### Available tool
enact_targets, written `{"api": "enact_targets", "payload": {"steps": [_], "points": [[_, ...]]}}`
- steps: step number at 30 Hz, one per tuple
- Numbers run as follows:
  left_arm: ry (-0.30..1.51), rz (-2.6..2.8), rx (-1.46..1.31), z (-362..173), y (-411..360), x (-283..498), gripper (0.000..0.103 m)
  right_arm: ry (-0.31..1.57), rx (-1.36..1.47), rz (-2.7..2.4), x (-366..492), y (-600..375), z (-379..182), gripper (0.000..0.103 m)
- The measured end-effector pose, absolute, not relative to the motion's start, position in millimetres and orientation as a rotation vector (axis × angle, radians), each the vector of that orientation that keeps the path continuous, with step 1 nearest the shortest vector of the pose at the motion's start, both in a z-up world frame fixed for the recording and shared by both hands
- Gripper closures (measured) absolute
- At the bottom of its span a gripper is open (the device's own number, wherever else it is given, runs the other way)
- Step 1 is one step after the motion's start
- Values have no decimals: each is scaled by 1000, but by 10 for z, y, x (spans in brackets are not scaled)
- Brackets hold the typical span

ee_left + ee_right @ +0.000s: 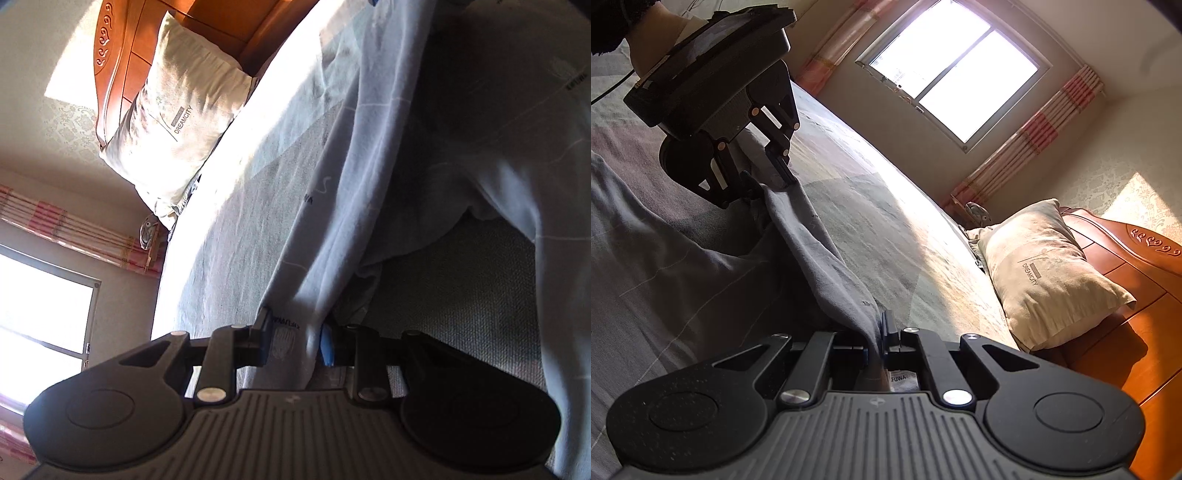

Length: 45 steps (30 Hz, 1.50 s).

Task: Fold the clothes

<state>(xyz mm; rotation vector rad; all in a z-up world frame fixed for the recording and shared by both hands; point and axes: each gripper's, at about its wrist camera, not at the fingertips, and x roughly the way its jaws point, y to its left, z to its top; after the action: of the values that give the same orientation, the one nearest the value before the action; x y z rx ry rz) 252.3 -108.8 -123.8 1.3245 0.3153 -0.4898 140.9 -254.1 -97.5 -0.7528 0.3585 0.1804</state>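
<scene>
A pale blue-grey garment (424,155) with thin light stripes hangs lifted over the bed. My left gripper (295,341) is shut on one edge of it, the cloth pinched between the blue-padded fingers. In the right wrist view my right gripper (875,343) is shut on another edge of the same garment (820,251). A taut band of cloth runs from there up to the left gripper (772,177), which a hand holds at the upper left. The rest of the garment drapes down toward the bed at the left.
The grey patterned bedsheet (236,229) (871,221) spreads under the garment. A cream pillow (177,122) (1045,273) leans on the orange wooden headboard (1137,302). A bright window (953,70) with pink striped curtains is beyond the bed.
</scene>
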Motion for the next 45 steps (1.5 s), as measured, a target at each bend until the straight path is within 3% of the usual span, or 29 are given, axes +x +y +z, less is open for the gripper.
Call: {"api": "enact_targets", "payload": {"steps": [6, 11, 31, 45], "points": [[265, -474, 1502, -1515, -1145, 2482, 76, 362, -758, 186, 1425, -2536, -985, 96], [249, -461, 1536, -1713, -1212, 2438, 103, 366, -761, 195, 1431, -2528, -1001, 96], [226, -450, 1474, -908, -1030, 1596, 102, 372, -766, 288, 1219, -2773, -852, 96], [166, -520, 1415, -498, -1196, 914, 102, 225, -1104, 298, 882, -3212, -500, 96]]}}
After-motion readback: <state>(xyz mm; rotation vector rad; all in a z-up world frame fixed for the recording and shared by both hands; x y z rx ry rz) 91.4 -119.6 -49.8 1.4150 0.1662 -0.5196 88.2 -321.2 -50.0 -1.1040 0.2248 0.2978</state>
